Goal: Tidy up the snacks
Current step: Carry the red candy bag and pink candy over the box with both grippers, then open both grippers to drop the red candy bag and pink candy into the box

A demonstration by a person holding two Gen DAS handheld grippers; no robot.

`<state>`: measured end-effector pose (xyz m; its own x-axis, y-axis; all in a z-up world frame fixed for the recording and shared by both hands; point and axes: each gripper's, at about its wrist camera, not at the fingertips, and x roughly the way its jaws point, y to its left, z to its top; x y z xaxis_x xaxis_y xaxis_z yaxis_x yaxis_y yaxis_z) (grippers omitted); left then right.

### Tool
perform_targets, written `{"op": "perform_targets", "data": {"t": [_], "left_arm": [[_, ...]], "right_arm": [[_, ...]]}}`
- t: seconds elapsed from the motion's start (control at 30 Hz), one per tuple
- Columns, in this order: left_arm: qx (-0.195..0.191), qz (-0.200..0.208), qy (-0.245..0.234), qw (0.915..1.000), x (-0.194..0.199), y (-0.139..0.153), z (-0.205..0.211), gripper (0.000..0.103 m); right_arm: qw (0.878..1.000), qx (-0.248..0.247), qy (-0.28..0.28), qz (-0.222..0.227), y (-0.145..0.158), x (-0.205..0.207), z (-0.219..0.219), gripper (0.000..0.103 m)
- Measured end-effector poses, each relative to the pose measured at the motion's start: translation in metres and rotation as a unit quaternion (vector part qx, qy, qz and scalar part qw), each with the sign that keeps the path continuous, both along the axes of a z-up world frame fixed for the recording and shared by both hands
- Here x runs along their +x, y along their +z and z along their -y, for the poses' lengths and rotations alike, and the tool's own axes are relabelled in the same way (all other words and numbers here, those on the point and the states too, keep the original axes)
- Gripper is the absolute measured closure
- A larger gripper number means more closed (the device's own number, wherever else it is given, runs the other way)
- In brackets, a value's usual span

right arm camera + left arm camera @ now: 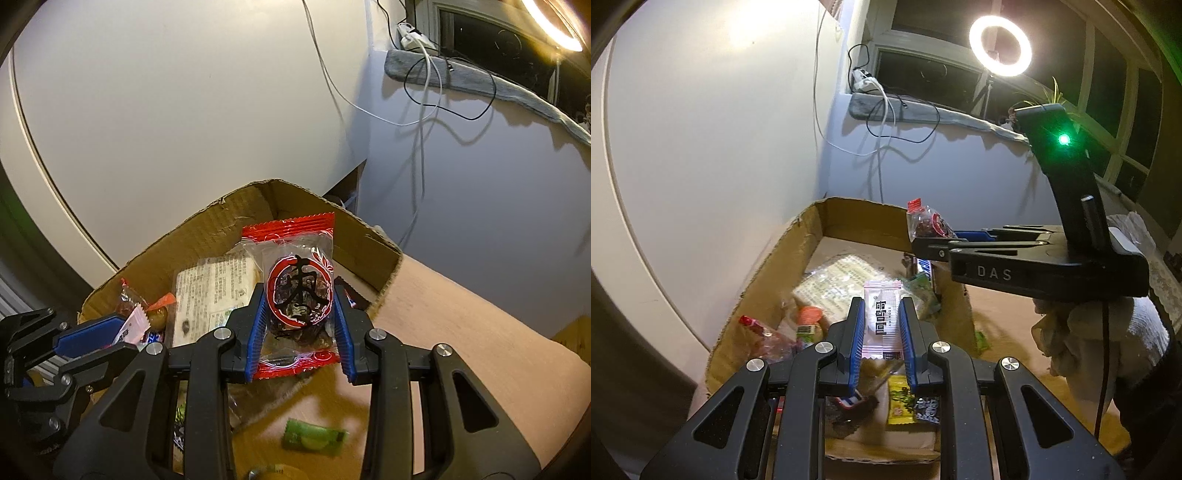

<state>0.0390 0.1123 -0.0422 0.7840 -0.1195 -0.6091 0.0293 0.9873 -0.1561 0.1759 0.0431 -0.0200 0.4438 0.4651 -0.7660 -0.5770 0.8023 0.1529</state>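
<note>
My left gripper [882, 312] is shut on a slim pink-and-white sachet [882, 317] and holds it above the open cardboard box [812, 221]. In the right wrist view, my right gripper [300, 299] is shut on a clear packet with red ends and dark dried fruit [297, 291], over the box's near right corner [373, 243]. The same packet [929, 221] shows in the left wrist view, sticking out of the right gripper [916, 240] above the box's right wall. The left gripper [122, 328] with its sachet [131, 326] shows at the left of the right wrist view.
Several snacks lie in the box: a large clear printed pack [842, 280], a chocolate bar [925, 267], a yellow packet [897, 402]. A green packet [314, 439] lies on the wooden table [461, 314] outside the box. A wall, windowsill cables [886, 110] and ring light [999, 46] stand behind.
</note>
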Motion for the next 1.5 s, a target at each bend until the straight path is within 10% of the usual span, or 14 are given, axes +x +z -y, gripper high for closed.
{"op": "perform_targets", "data": {"t": [0.97,1.5], "left_arm": [[0.001,0.001,0.019,0.9998,-0.002,-0.001,-0.007,0.083],[0.01,0.01,0.033,0.9993,-0.003,0.0,-0.007,0.036]], "right_arm": [[1.0,-0.019,0.007,-0.017,-0.009,0.007,-0.019,0.067],[1.0,-0.019,0.002,0.008,-0.002,0.004,-0.018,0.028]]}}
